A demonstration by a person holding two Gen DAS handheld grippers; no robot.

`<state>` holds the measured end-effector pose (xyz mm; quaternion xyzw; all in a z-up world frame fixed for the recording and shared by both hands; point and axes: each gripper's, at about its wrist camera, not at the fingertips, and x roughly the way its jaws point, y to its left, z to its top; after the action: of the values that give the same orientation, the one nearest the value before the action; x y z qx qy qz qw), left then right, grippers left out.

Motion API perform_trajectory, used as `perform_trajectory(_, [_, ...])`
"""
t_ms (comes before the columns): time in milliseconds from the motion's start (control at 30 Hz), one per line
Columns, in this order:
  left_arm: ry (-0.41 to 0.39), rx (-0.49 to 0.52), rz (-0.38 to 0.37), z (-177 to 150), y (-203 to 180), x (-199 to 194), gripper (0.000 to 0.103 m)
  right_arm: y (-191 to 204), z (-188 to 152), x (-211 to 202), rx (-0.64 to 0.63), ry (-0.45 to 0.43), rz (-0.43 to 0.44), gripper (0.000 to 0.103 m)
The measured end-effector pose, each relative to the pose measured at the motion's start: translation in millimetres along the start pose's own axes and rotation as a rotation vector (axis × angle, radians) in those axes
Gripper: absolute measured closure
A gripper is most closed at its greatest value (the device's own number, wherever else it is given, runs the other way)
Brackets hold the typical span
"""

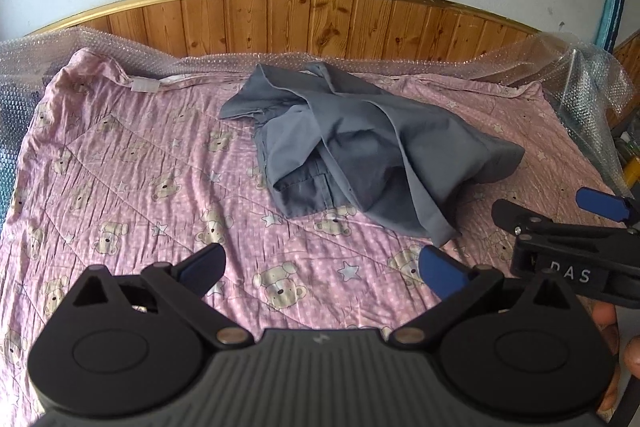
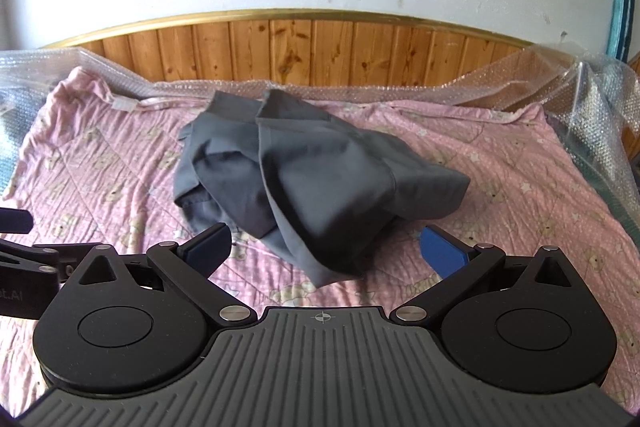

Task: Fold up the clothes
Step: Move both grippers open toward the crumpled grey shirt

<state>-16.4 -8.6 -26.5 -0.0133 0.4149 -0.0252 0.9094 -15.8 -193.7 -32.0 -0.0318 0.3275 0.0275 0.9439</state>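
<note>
A crumpled grey garment [image 1: 360,151] lies in a heap on the pink bear-print quilt [image 1: 140,167], toward the headboard. My left gripper [image 1: 324,271] hovers open over bare quilt, short of the heap, with nothing between its blue pads. In the right wrist view the same grey garment [image 2: 304,179] lies just ahead, its near fold reaching between the wide-open jaws of my right gripper [image 2: 326,247]; the blue pads [image 2: 442,253] stand apart from the cloth. The right gripper also shows at the right edge of the left wrist view, fingertips [image 1: 600,203] spread.
A wooden headboard [image 1: 320,23] with a gold rim runs behind the bed. Bubble wrap [image 1: 580,79] covers the mattress edges at the back and both sides. A white wall rises above. A person's fingers [image 1: 608,319] show at the lower right.
</note>
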Motion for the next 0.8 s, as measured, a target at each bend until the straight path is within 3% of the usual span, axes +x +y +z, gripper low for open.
perform_trajectory(433, [0.011,0.013,0.001,-3.7,-3.2,-2.2,0.000,3.8,-4.6,-0.9,-0.027,0.004,0.008,0.001])
perform_trajectory(800, [0.039,-0.034,-0.028,-1.0,4.3,-1.4,0.000,2.8,-3.7,-0.5,-0.030,0.003,0.014,0.001])
